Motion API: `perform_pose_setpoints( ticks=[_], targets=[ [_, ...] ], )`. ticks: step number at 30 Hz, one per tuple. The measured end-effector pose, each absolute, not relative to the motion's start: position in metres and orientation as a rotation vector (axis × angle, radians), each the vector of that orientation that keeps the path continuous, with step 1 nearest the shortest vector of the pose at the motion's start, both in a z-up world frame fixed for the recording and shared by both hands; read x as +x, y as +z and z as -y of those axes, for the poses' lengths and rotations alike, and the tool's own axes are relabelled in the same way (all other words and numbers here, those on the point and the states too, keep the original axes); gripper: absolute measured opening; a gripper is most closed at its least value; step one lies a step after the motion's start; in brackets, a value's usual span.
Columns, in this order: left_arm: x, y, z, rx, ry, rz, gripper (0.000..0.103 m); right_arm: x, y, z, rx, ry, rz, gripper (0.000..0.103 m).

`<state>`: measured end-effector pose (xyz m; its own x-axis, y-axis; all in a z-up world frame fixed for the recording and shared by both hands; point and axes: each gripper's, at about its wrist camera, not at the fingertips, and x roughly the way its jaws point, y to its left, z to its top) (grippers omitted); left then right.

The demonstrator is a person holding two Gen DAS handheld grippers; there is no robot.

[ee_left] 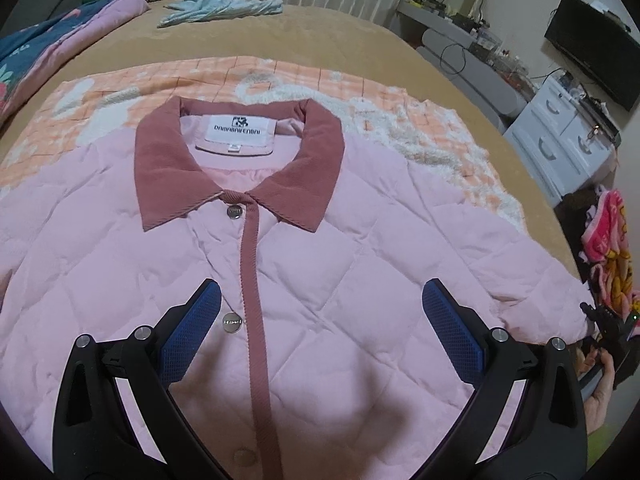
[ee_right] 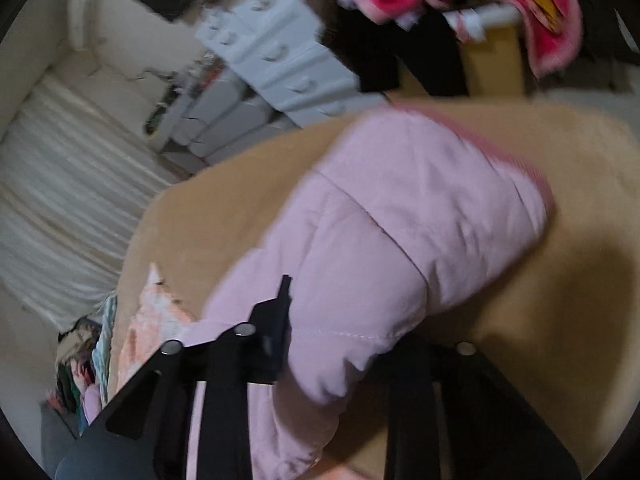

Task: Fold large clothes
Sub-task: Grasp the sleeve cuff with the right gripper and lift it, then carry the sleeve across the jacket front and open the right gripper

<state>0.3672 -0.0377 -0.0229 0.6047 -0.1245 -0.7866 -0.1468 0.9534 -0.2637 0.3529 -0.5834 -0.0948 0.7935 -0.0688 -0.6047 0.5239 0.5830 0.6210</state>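
A pale pink quilted jacket [ee_left: 120, 264] lies front up on the bed, its dusty-rose collar [ee_left: 168, 168] towards the far side and its snaps fastened. My left gripper [ee_left: 322, 292] hovers open over the chest, blue pads [ee_left: 452, 332] wide apart on either side of the placket, nothing between them. In the right wrist view the jacket's sleeve [ee_right: 420, 208] stretches away to its rose-trimmed cuff [ee_right: 520, 168]. My right gripper [ee_right: 336, 344] is shut on the sleeve, and the bunched fabric hides one finger. The picture there is blurred.
An orange checked fleece blanket [ee_left: 280, 76] lies under the jacket on the tan bed cover [ee_left: 320, 32]. A light blue garment [ee_left: 224, 6] lies at the far edge, a floral quilt [ee_left: 40, 52] at the left. White drawers [ee_left: 560, 140] and a bright clothes pile [ee_left: 608, 240] stand to the right.
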Motion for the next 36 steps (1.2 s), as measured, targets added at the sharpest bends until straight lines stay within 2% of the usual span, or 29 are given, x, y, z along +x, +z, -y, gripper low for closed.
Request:
perform_pose_setpoints(
  ticks=[7, 16, 36],
  targets=[
    [0.350, 0.012, 0.026, -0.315, 0.014, -0.882, 0.095, 0.350, -0.004, 0.521, 0.626, -0.176, -0.406, 0.018],
    [0.330, 0.045, 0.001, -0.333, 0.020, -0.859, 0.095, 0.329, 0.063, 0.426, 0.433, 0.035, -0.322, 0.017],
    [0.280, 0.098, -0.043, -0.420, -0.051, -0.744, 0.095, 0.277, 0.115, 0.281, 0.218, 0.250, -0.318, 0.017]
  ],
)
